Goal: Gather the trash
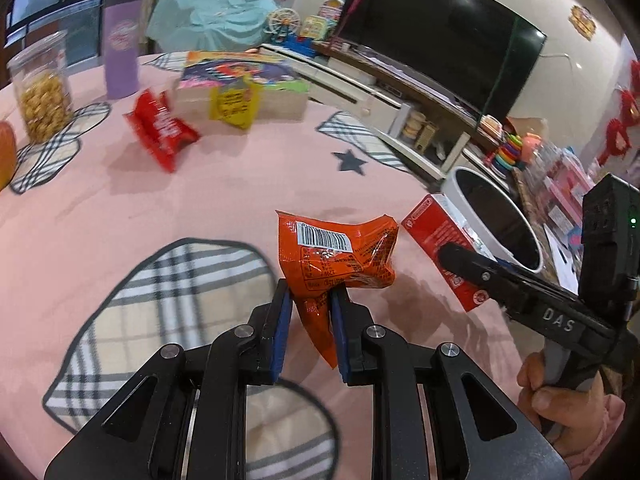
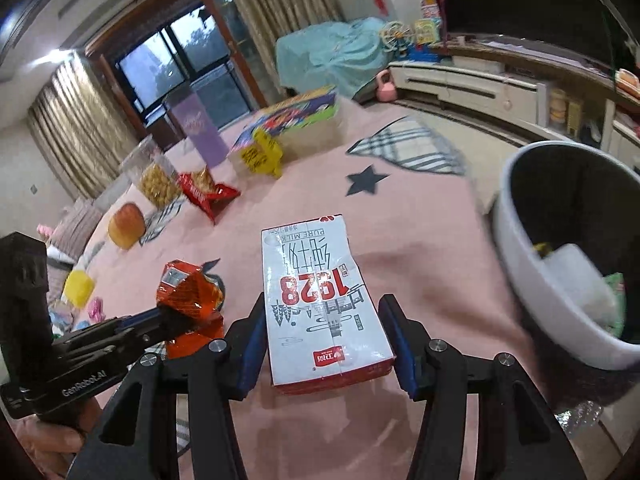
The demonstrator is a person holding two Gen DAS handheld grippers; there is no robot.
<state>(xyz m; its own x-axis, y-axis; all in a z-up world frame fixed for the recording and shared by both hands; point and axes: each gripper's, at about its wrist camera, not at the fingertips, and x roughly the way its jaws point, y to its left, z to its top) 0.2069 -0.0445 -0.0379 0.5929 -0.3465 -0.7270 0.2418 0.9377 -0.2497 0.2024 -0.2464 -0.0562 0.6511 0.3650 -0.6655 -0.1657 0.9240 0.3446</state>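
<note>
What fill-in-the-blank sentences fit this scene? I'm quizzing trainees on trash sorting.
1. The left tongs pinch an orange snack ____.
2. The right tongs hold a ____ carton printed 1928.
3. The white bin stands to the ____ of that carton in the right wrist view.
4. The star on the pink tablecloth is dark ____.

Missing words: wrapper; milk; right; grey

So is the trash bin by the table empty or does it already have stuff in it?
Not empty. The right wrist view looks into the trash bin: white crumpled paper and a green wrapper lie inside.
</note>
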